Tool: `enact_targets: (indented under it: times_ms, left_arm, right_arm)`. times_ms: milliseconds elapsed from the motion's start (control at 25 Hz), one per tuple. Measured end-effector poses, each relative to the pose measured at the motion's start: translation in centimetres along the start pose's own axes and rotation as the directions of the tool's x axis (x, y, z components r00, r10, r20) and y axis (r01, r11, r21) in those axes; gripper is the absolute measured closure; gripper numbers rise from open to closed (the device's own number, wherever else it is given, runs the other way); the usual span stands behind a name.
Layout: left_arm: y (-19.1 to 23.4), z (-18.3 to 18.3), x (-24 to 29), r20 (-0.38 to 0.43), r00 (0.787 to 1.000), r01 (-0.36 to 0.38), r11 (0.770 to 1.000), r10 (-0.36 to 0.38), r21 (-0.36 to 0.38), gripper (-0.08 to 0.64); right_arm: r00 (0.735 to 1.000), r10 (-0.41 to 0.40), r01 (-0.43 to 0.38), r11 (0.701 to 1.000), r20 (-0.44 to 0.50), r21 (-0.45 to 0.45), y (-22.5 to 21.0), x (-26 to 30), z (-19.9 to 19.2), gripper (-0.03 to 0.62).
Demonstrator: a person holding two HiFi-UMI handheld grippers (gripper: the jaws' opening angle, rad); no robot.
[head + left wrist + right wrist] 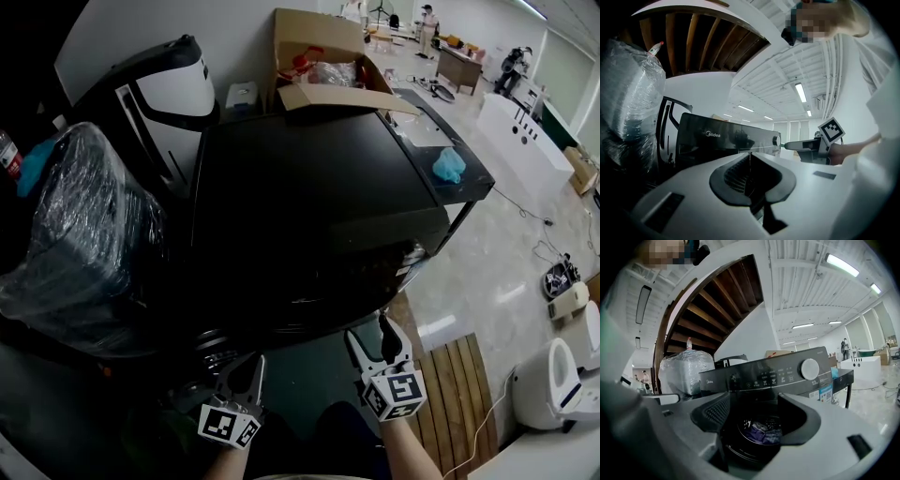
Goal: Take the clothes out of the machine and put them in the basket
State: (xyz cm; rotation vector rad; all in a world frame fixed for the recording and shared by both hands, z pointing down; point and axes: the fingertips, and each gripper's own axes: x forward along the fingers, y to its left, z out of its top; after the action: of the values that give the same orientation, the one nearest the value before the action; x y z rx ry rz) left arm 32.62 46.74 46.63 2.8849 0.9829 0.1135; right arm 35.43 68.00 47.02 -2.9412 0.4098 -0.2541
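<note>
Layout at the machine, taken from my position in front of it.
The washing machine [309, 216] stands directly ahead of me, with clothes [761, 433] lying in its drum. A wrapped bundle [80, 234] sits just left of it, a cardboard box [323, 70] behind it, and a table [431, 108] to its right, a cloth [448, 165] on top. My left gripper [244, 367] and right gripper [368, 330] are side by side at its near face.

floor [487, 272]: pale glossy tile, the washer [309, 216] sits right on it
by the washer's front right corner: wooden slat board [459, 384] lying flat on the tile
black table [469, 192]: just behind the washer, crumpled blue cloth [449, 165] near its right edge
</note>
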Motion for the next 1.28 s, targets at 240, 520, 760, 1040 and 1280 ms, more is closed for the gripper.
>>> enact_targets:
  times_ms: [240,520,760,1040,1280]
  left_arm:
    - [0.8,-4.2,0.8,0.037,0.999,0.011,1.000,-0.012,0.017,0.538]
    - [1.5,-11.5,1.3,0.047,0.998,0.047,0.997,-0.049,0.055,0.538]
    - [1.0,-16.3,1.4,0.074,0.995,0.062,0.993,-0.069,0.096,0.538]
    - [0.7,-20.1,1.4,0.033,0.996,0.082,0.994,-0.085,0.075,0.538]
    - [1.1,-22.1,1.1,-0.011,0.996,0.089,0.994,-0.088,0.061,0.538]
  right_arm:
    - [0.999,0.026,-0.026,1.000,0.021,-0.002,-0.8,1.8,-3.8,0.287]
    - [0.996,0.093,-0.093,0.996,0.012,0.004,-0.7,4.9,-11.2,0.282]
    - [0.990,0.130,-0.132,0.991,0.053,0.038,-1.0,6.1,-14.8,0.287]
    - [0.988,0.136,-0.137,0.991,0.077,0.010,-1.2,5.9,-16.5,0.288]
    - [0.989,0.121,-0.123,0.992,0.090,0.025,-1.4,5.6,-17.9,0.291]
